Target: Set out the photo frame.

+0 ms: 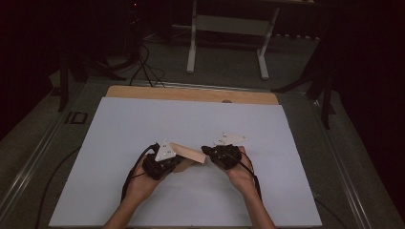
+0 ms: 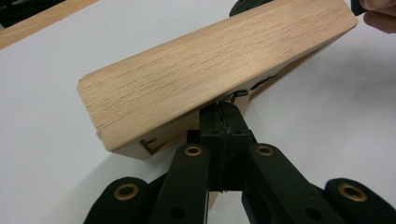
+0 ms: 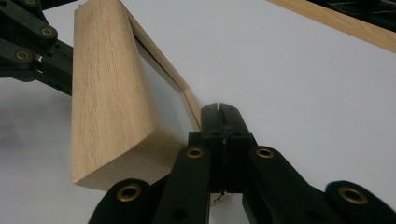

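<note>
A wooden box [image 1: 188,153] is held up just above the white table [image 1: 143,124], between the two claws. The left gripper [image 2: 223,112] is pinched tight under one end. The right gripper [image 3: 219,112] is pinched tight at the other end, on the box's thin edge.

Light wooden block [image 1: 191,153], tilted, above white table [image 1: 143,124]
</note>
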Action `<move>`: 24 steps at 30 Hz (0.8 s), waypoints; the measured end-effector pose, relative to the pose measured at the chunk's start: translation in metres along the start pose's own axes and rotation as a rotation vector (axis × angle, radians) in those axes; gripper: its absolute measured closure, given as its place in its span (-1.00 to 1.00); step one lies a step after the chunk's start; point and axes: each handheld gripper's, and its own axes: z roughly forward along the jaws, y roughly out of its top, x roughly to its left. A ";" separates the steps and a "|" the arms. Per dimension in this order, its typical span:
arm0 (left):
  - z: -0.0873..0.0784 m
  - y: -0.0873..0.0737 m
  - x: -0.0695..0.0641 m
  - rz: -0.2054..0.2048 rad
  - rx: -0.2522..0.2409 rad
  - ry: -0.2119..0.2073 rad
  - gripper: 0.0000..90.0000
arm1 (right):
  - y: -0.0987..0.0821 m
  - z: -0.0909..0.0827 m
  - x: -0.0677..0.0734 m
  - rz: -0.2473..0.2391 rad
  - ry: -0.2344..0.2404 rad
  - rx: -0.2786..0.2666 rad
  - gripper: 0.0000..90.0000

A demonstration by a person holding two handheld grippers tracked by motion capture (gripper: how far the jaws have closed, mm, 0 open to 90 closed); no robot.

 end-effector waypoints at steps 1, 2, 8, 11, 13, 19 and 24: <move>0.000 0.000 -0.001 0.001 0.000 -0.002 0.99 | 0.000 0.000 0.000 0.001 -0.001 0.000 1.00; 0.000 0.001 -0.001 0.004 0.000 -0.002 0.99 | 0.000 0.000 0.001 0.000 -0.001 0.000 1.00; 0.004 0.004 -0.006 0.031 0.008 -0.017 0.99 | -0.002 -0.002 0.003 -0.007 -0.004 -0.002 1.00; 0.005 0.006 -0.009 0.041 0.011 -0.021 0.99 | -0.002 -0.003 0.004 -0.007 -0.005 -0.001 1.00; 0.006 0.006 -0.010 0.042 0.010 -0.023 0.99 | -0.003 -0.004 0.005 -0.012 -0.006 -0.001 1.00; 0.013 0.009 -0.013 0.058 0.020 -0.027 0.99 | -0.004 -0.006 0.007 -0.016 -0.005 0.000 1.00; 0.016 0.009 -0.015 0.061 0.023 -0.028 0.99 | -0.006 -0.008 0.010 -0.023 -0.002 -0.002 1.00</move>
